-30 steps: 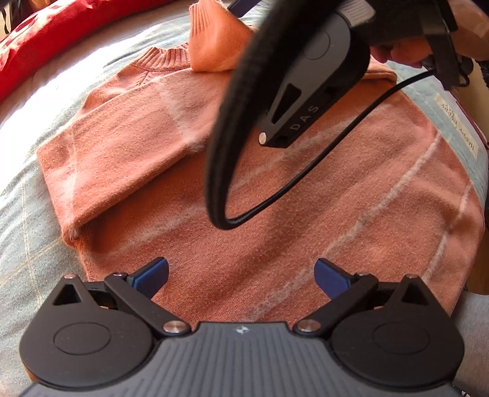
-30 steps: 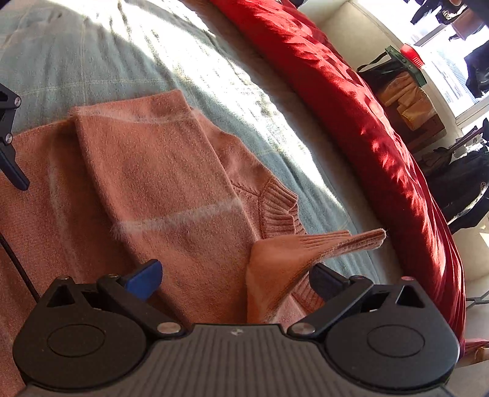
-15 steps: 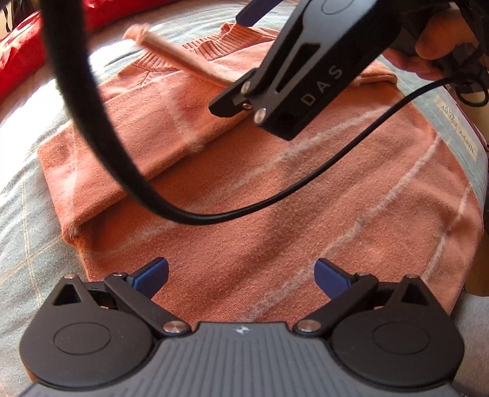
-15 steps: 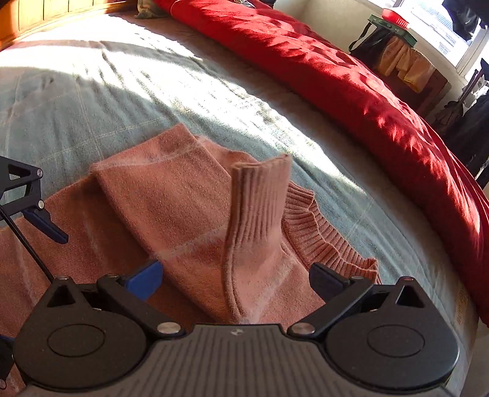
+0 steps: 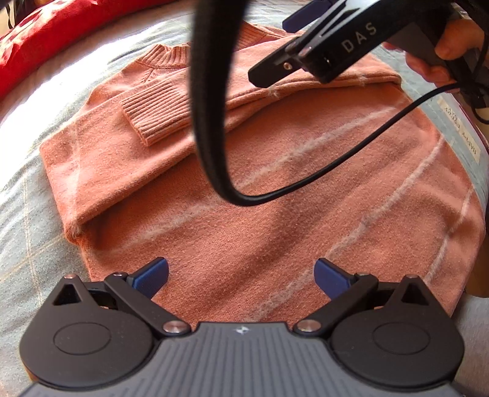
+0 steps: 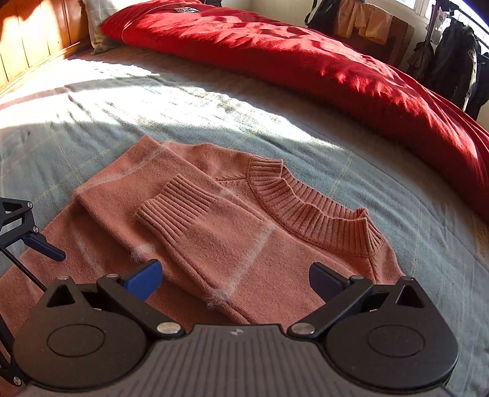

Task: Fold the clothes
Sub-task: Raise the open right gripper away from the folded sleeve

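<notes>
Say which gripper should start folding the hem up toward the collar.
Left, probably. The left gripper is open over the sweater near its hem, while the right gripper, also open, hovers by the collar.

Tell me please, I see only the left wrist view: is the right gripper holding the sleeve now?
Observer: No. In the right wrist view the right gripper is open, with nothing between its fingers. The sleeve lies on the sweater.
Operator: The thick cable hides part of the collar from me. Is it flat?
Observer: Mostly. The collar shows whole here, and its right end stands up a little.
Operator: What is at the far end of the bed?
Observer: A pillow lies at the left end of the red blanket, next to wooden boards.
</notes>
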`<control>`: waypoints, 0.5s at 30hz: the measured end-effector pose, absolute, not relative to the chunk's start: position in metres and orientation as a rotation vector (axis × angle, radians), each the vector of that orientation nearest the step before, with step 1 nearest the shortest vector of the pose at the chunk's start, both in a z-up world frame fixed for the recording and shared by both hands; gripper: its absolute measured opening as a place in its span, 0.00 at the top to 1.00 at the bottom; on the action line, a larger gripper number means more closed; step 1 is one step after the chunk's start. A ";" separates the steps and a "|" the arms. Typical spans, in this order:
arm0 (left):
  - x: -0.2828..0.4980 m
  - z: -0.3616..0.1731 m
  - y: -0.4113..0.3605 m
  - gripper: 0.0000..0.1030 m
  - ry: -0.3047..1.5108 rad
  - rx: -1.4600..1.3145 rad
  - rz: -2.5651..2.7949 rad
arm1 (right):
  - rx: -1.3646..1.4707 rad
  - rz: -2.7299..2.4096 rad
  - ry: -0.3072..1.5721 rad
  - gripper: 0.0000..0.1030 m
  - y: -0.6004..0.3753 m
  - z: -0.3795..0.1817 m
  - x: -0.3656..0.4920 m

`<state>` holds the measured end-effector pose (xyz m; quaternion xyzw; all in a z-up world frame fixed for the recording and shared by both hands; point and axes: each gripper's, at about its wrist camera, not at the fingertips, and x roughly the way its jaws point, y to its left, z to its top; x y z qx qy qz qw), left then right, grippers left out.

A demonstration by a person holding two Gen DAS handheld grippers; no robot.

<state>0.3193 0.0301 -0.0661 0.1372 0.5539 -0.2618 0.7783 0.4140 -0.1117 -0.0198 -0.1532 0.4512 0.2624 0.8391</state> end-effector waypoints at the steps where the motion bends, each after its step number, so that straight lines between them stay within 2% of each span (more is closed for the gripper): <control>1: 0.320 -0.066 0.030 0.02 1.198 0.297 -0.567 | -0.282 0.543 0.975 0.00 -0.118 -0.023 0.418; 7: 0.322 -0.067 0.022 0.02 1.200 0.312 -0.575 | 0.048 0.491 1.135 0.00 -0.153 -0.058 0.437; 15: 0.325 -0.065 0.010 0.02 1.202 0.335 -0.580 | 0.132 0.493 1.140 0.00 -0.165 -0.056 0.441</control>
